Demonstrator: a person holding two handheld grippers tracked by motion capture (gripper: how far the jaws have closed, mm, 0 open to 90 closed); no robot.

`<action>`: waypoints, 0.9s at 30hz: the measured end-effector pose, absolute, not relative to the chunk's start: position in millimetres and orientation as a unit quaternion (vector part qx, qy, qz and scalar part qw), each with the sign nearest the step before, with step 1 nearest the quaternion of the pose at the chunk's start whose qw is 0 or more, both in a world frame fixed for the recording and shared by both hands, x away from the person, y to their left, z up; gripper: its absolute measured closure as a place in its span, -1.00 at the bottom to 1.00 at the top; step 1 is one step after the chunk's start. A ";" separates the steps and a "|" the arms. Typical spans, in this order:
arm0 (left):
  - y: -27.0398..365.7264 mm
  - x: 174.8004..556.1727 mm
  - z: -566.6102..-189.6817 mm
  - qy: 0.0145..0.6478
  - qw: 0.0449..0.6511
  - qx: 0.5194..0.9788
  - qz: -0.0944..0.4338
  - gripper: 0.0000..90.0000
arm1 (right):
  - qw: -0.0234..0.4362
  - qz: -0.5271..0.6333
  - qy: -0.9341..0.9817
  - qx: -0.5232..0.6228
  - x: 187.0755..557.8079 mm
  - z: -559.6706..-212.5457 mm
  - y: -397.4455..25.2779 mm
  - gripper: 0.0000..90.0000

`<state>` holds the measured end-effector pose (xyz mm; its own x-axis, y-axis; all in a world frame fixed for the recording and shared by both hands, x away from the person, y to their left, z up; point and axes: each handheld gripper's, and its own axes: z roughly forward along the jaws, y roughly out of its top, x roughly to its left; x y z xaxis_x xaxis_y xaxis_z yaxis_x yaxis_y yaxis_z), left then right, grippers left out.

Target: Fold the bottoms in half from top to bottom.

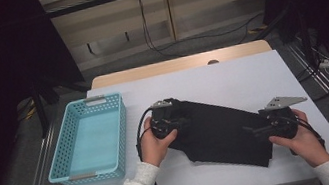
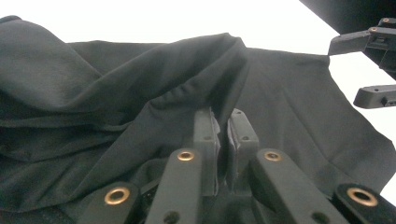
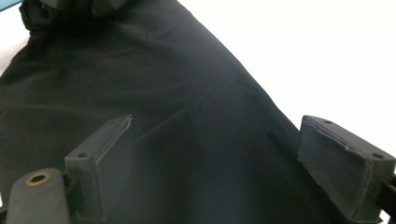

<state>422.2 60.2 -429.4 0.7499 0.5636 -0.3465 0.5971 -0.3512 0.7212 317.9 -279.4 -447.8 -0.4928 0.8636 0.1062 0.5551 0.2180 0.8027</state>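
Left gripper (image 2: 223,140) pinched on a raised fold of black cloth (image 2: 140,93), right gripper (image 3: 224,158) spread wide, cloth lying between its fingers (image 3: 107,154), white tabletop (image 3: 303,56) beyond.

A light-blue perforated plastic basket (image 1: 90,138) stands at the left edge of the counter (image 1: 230,74), long side running front to back. The counter has a white top and a bare wooden strip along its far edge. Black cables (image 1: 180,44) lie on the floor beyond it.
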 end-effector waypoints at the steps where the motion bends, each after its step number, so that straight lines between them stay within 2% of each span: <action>1: 58.8 421.5 -429.5 0.350 0.447 0.823 -0.020 0.87 | 0.186 0.416 0.757 0.469 317.6 -447.8 -279.8 -0.75; 27: 35.8 412.0 -428.3 0.311 0.457 0.833 -0.026 0.86 | 0.189 0.414 0.759 0.466 317.8 -448.3 -278.1 -0.75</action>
